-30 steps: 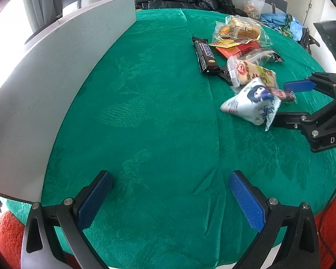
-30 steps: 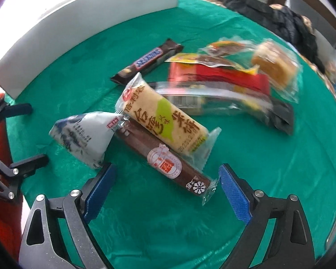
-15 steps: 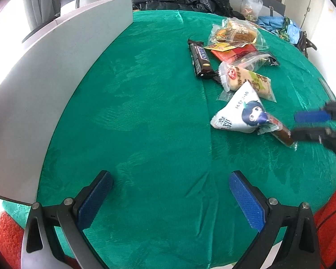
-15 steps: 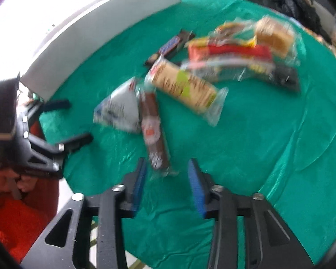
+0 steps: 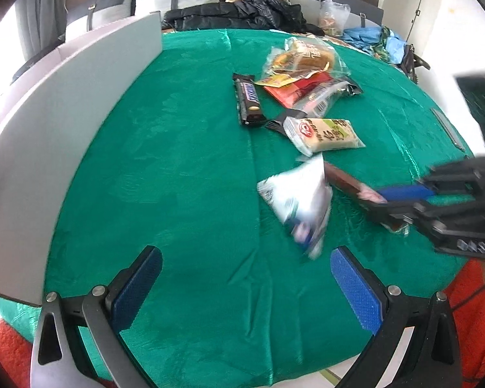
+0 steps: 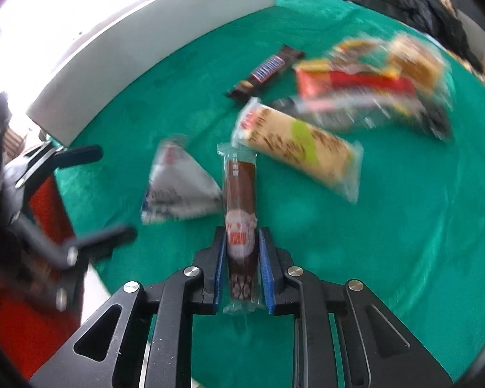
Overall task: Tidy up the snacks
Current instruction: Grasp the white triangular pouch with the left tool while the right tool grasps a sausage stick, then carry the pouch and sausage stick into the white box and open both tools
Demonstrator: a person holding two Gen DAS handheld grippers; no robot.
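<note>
My right gripper point(image 6: 241, 242) is shut on a brown sausage stick in a clear wrapper point(image 6: 240, 200), held lengthwise between the pads. It also shows in the left wrist view point(image 5: 346, 181), gripped at its near end by the right gripper point(image 5: 401, 197). A white triangular pouch point(image 5: 299, 197) lies just left of the stick point(image 6: 177, 187). A cream rice-cracker pack point(image 5: 323, 134), a Snickers bar point(image 5: 249, 100) and a pile of red, black and clear packs point(image 5: 307, 77) lie farther back. My left gripper point(image 5: 245, 286) is open and empty over the green cloth.
A white board point(image 5: 64, 123) stands along the table's left edge. The green tablecloth point(image 5: 177, 161) covers the round table. Black jackets point(image 5: 242, 13) and bags lie on the seats behind it. An orange-red surface point(image 5: 475, 317) lies below the near table edge.
My right gripper has closed on the sausage stick and pulled it toward the near edge. The triangular pouch has shifted nearer my left gripper. The left gripper has stayed open.
</note>
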